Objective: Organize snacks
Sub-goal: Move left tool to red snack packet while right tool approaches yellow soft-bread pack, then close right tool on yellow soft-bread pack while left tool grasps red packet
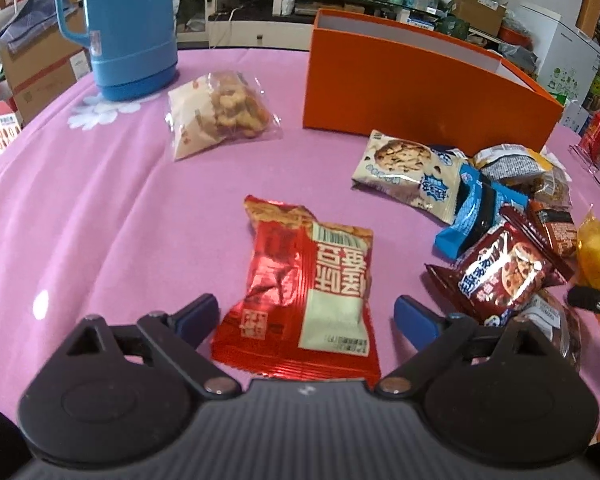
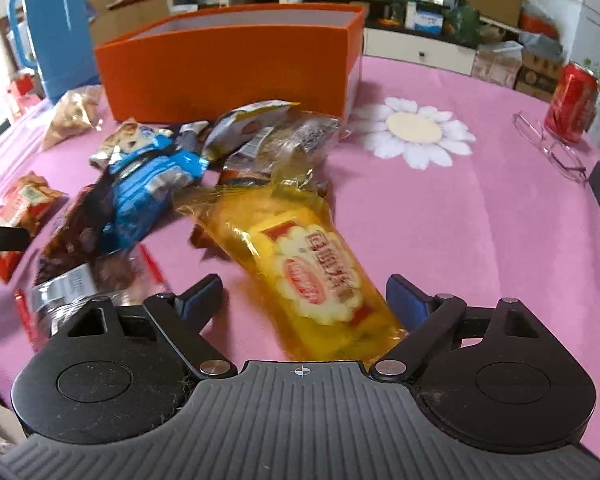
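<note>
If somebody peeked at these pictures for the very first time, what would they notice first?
Probably the big orange box at the back of the pink tablecloth, with a jumble of snack packets in front of it. Next, the shiny red packet lying between the open left tongs, and the yellow packet between the open right tongs. A tall blue jug stands beside the box.

A: What lies between the left gripper fingers?

B: A red foil snack packet, flat on the pink tablecloth. The blue-padded jaws stand wide on either side, not pressing it.

A: And farther off?

B: A clear bag of fried snacks sits beside a blue thermos. An orange box stands open at the back right. In front of it is a heap of packets: a cookie packet, a blue wrapper, a dark red cookie packet, and a yellow packet at the right edge.
</note>
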Action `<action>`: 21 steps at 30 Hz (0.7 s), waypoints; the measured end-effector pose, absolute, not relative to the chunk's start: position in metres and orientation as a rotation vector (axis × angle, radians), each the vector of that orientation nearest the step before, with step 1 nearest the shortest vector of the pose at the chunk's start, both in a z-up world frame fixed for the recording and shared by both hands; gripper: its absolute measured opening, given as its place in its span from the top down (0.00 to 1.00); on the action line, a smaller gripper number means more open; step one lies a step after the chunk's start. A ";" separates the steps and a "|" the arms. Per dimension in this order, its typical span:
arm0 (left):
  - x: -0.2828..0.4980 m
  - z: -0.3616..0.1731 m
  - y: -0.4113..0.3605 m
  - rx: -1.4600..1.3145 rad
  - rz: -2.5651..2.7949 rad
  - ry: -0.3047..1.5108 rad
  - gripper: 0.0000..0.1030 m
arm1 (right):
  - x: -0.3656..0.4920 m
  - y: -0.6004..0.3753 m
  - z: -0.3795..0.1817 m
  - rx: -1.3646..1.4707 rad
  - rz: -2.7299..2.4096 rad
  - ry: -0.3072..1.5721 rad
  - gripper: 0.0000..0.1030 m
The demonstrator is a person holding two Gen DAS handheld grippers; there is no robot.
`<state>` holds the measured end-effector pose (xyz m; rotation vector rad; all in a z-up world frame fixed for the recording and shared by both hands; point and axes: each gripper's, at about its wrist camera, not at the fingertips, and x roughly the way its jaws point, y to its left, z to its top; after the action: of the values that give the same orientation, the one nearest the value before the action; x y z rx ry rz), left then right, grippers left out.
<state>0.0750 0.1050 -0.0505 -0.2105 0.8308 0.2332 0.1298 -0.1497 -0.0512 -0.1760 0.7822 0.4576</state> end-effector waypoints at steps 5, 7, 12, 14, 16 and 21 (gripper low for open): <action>0.072 -0.050 0.110 -0.220 0.244 0.820 0.05 | 0.107 -0.157 -0.047 -0.066 0.525 0.796 0.25; 0.073 -0.050 0.112 -0.231 0.243 0.818 0.05 | 0.108 -0.153 -0.045 -0.115 0.487 0.770 0.25; 0.078 -0.054 0.112 -0.218 0.256 0.821 0.05 | 0.122 -0.139 -0.051 -0.140 0.485 0.778 0.24; 0.079 -0.055 0.109 -0.189 0.266 0.819 0.05 | 0.124 -0.134 -0.053 -0.178 0.467 0.767 0.21; 0.081 -0.056 0.106 -0.163 0.274 0.821 0.05 | 0.126 -0.131 -0.056 -0.198 0.452 0.761 0.12; 0.081 -0.058 0.102 -0.136 0.284 0.822 0.05 | 0.124 -0.137 -0.058 -0.192 0.452 0.748 0.09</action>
<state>0.0813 0.1023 -0.0582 -0.1357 0.8216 0.2836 0.1237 -0.1372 -0.0578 -0.1920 0.7480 0.4521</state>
